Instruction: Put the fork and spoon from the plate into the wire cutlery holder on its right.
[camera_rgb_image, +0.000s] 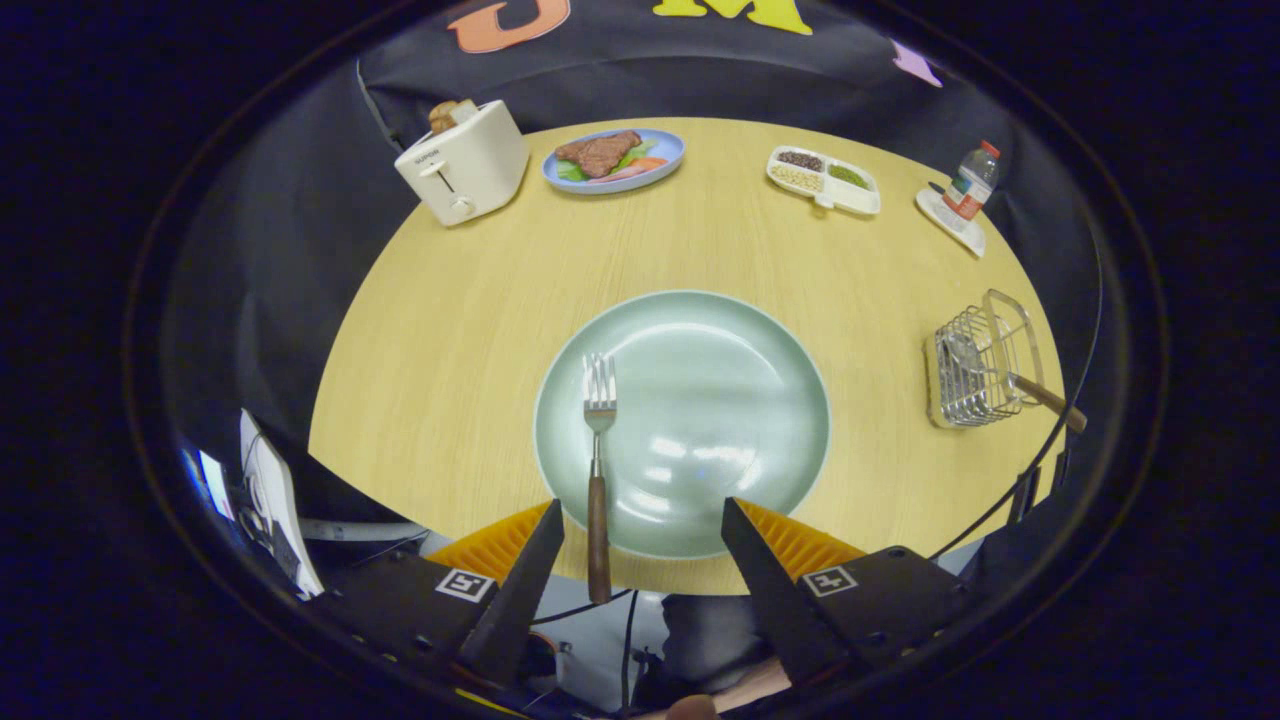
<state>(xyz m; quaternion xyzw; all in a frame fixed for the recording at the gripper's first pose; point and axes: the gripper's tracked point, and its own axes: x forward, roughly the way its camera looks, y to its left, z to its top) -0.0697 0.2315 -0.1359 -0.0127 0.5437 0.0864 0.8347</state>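
In the gripper view the gripper has its two fingers spread wide apart, clamped on nothing, their tips over the near rim of a pale green plate that lies just ahead of them on the wooden table. The fork lies on the plate's left part, tines pointing away, its brown handle running back over the rim and ending between the fingers, close to the left one. Well off to the right of the fingers stands the wire cutlery holder, with the spoon already in it, wooden handle poking out sideways. Far beyond sit a toaster, a blue plate of food, a divided tray and a bottle.
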